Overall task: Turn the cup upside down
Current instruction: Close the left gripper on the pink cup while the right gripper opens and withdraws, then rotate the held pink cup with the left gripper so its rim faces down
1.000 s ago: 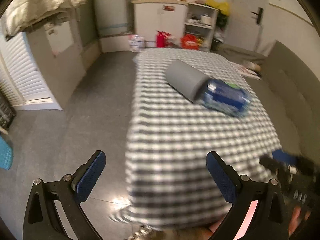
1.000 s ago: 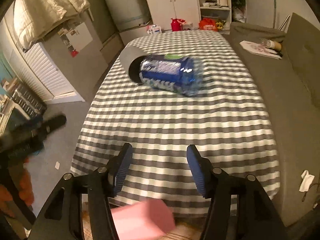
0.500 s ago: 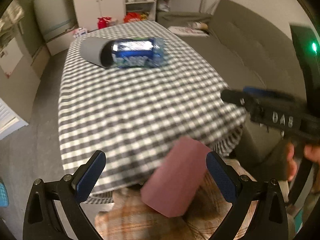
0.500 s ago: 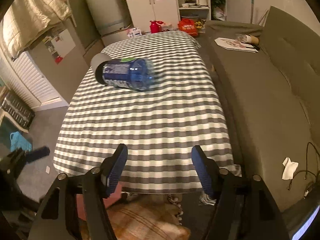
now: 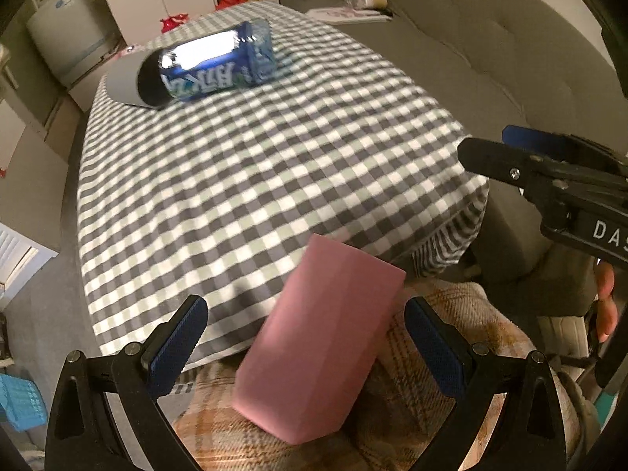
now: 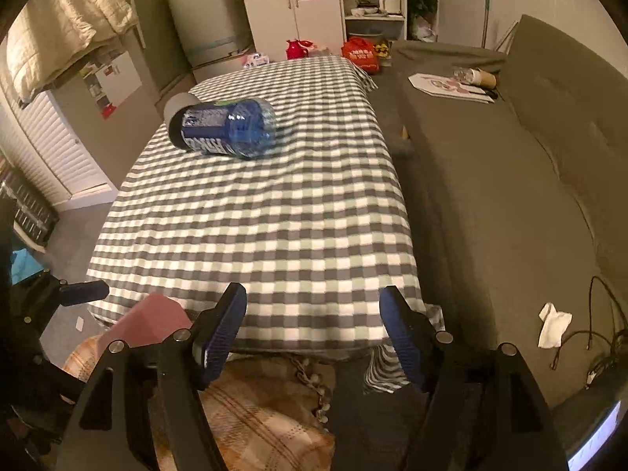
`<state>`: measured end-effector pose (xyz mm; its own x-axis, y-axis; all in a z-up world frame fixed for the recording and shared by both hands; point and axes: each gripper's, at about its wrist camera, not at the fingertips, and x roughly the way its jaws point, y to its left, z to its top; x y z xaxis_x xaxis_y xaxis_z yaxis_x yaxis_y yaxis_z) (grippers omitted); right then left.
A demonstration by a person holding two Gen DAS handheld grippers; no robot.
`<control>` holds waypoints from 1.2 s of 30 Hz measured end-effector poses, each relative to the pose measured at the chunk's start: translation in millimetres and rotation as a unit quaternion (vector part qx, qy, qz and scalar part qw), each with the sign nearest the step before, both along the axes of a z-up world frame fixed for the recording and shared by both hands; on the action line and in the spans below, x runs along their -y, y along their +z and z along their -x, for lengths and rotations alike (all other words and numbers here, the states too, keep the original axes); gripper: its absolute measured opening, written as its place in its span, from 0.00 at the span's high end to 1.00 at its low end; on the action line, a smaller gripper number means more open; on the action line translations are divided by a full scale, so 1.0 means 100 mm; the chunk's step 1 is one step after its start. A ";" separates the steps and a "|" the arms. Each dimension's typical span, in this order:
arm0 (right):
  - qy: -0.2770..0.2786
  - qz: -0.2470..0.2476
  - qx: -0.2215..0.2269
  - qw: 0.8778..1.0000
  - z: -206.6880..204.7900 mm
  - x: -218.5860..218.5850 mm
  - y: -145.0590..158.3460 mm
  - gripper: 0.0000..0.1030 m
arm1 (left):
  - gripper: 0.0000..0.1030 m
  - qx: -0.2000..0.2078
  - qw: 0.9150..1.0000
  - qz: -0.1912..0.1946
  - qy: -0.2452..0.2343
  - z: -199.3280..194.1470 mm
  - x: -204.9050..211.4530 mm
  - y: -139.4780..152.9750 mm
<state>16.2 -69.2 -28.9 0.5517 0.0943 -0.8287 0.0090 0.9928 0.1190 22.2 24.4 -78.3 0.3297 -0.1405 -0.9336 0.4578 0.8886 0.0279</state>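
A pink cup (image 5: 322, 337) lies tilted on a plaid blanket below the table's near edge, between the fingers of my open left gripper (image 5: 306, 337), which do not touch it. It also shows in the right wrist view (image 6: 149, 324) at the lower left. A grey cup (image 5: 127, 82) lies on its side at the far end of the checked table, with a blue bottle (image 5: 219, 64) partly inside it. Both show in the right wrist view: grey cup (image 6: 174, 112), blue bottle (image 6: 231, 131). My right gripper (image 6: 314, 331) is open and empty at the table's near edge.
The checked tablecloth (image 6: 267, 212) covers the table. A grey sofa (image 6: 510, 180) runs along the right, with papers (image 6: 451, 86) on it. A fridge (image 6: 204, 27) and white cabinets (image 6: 298, 11) stand at the back. A plaid blanket (image 5: 431, 384) lies under the pink cup.
The left gripper swung from the floor and table side toward the pink cup, which now sits between its fingers. The right gripper drew back from the table.
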 end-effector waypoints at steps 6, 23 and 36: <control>-0.002 -0.004 -0.009 1.000 -0.01 0.03 -0.08 0.32 | 0.02 -0.024 1.000 0.012 -0.015 -0.08 0.05 -0.11; -0.004 -0.018 -0.030 0.999 -0.07 0.03 -0.22 0.32 | 0.42 -0.041 0.994 0.103 -0.010 -0.40 -0.27 0.30; -0.005 -0.016 -0.046 0.999 -0.19 0.05 -0.39 0.32 | 0.45 0.024 0.989 0.142 0.021 -0.98 -0.41 0.56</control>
